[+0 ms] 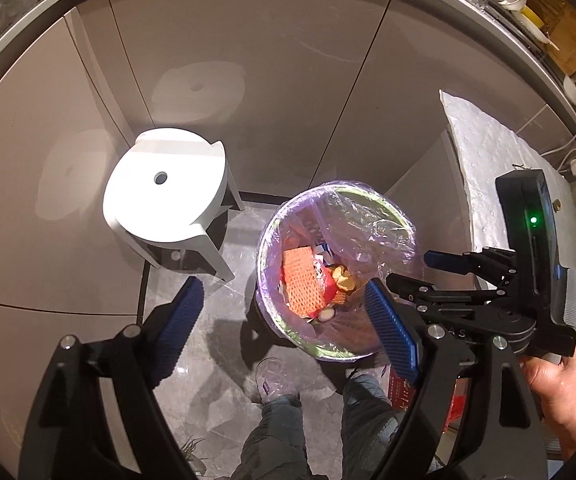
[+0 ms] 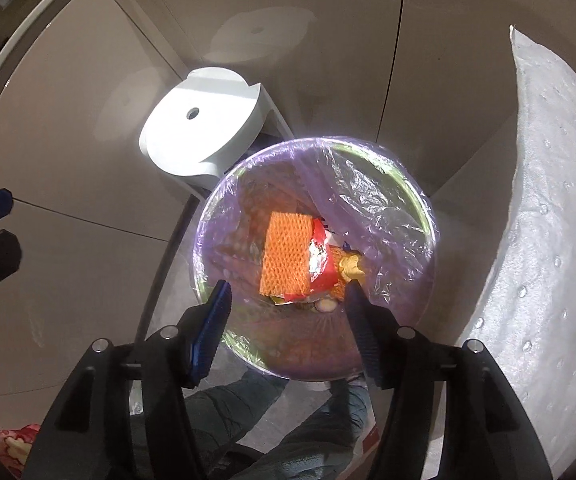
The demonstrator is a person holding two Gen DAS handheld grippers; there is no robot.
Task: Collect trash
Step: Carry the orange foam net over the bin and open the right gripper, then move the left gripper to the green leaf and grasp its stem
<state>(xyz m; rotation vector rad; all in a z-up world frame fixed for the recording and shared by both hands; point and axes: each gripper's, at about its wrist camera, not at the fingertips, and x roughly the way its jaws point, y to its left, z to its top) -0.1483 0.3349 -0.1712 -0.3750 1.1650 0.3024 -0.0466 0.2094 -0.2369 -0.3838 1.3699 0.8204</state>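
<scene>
- The right hand-held gripper (image 2: pixel 288 300) hangs over the trash bin (image 2: pixel 424 208), jaws apart and holding nothing.
- The left hand-held gripper (image 1: pixel 283 304) is spread wide and empty, beside the bin.
- Inside the bin's purple liner lie an orange mesh sleeve (image 2: pixel 285 258) and a red wrapper (image 2: pixel 322 268).
- A white stool (image 2: pixel 199 136) stands just behind the bin.

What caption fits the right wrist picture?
Open tongs hang over a lined bin holding an orange net.
</scene>
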